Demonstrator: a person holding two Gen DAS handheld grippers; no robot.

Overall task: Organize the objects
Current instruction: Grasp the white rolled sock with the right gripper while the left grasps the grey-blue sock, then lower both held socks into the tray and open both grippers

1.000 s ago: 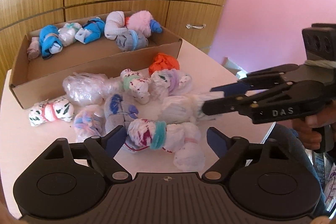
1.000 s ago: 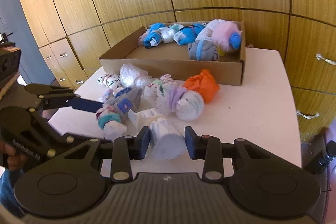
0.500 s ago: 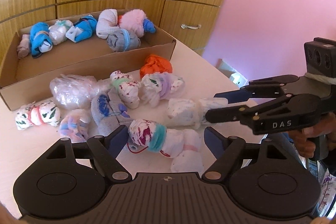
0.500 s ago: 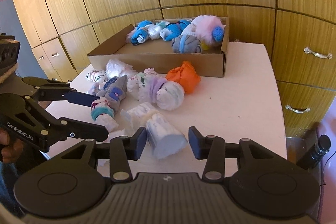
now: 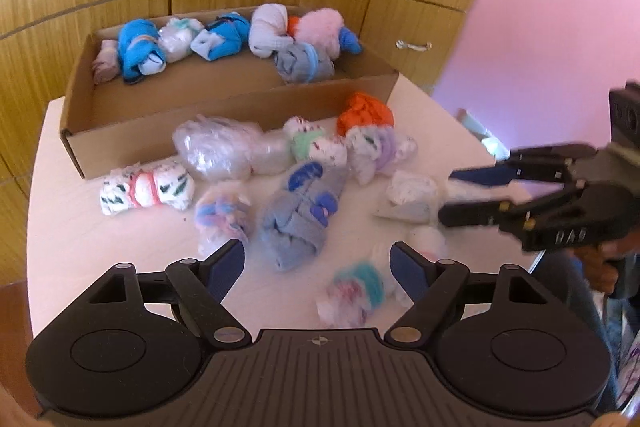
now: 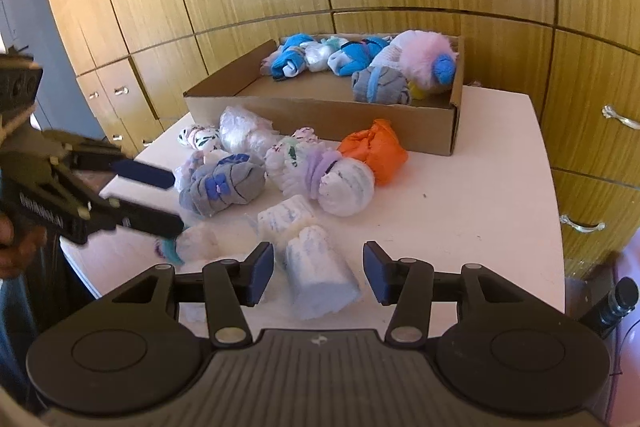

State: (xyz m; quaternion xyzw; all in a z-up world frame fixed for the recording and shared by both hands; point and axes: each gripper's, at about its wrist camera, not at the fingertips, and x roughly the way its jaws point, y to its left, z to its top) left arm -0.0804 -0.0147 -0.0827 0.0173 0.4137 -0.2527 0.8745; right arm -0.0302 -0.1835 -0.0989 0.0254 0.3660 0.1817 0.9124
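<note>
Several rolled sock bundles lie on a white table (image 5: 100,235). A cardboard box (image 5: 224,103) at the back holds several more bundles. My left gripper (image 5: 318,265) is open above a white bundle with a teal band (image 5: 352,291), close to a grey and blue bundle (image 5: 298,211). My right gripper (image 6: 318,273) is open, with a white bundle (image 6: 316,273) lying between its fingers on the table. The right gripper also shows in the left wrist view (image 5: 450,197), and the left gripper in the right wrist view (image 6: 172,199).
An orange bundle (image 6: 374,149) and a white and lilac bundle (image 6: 332,177) lie in front of the box (image 6: 320,115). Clear plastic-wrapped bundles (image 5: 224,153) sit near the box's front wall. Wooden cabinets stand behind. The table's right edge is near the pink wall.
My right gripper has opened wider and let go of the white bundle, which now lies on the table. My left gripper has risen and drawn back from the teal-banded bundle.
</note>
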